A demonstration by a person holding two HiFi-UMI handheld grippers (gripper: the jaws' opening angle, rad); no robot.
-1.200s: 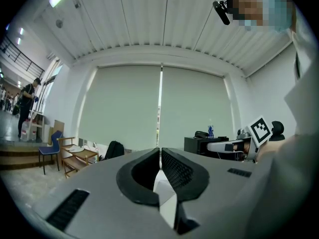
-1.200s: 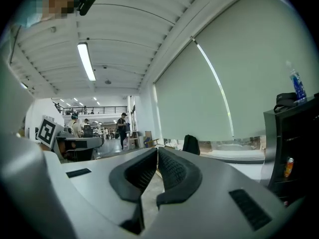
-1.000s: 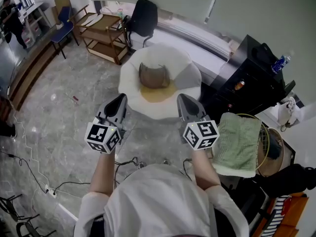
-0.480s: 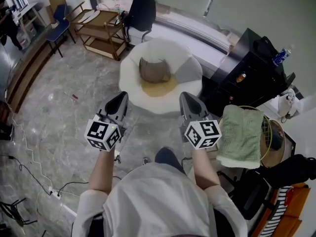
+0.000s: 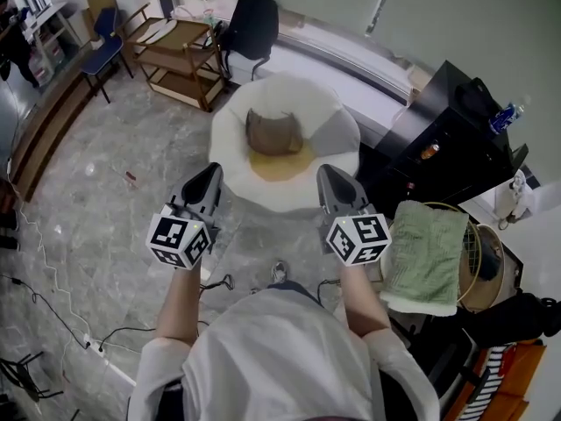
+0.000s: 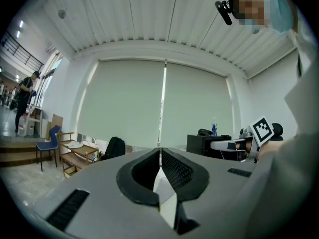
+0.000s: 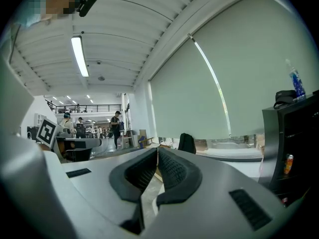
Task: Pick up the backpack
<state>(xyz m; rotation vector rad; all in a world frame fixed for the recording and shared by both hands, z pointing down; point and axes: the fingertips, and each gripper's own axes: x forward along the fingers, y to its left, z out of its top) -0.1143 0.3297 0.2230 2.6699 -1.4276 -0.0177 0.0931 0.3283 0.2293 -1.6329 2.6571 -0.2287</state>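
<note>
Backpack [image 5: 252,26]: seemingly plain black, upright | left gripper [image 5: 213,173], right gripper [image 5: 323,174]: fingers closed, empty

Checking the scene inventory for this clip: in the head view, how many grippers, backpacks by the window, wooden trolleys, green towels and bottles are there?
Grippers: 2 (left gripper, right gripper, both shut and empty)
Backpack: 1
Wooden trolley: 1
Green towel: 1
Bottle: 1
Total: 6

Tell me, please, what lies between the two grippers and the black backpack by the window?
In the head view, a round white padded chair with a brown bundle on it.
</note>
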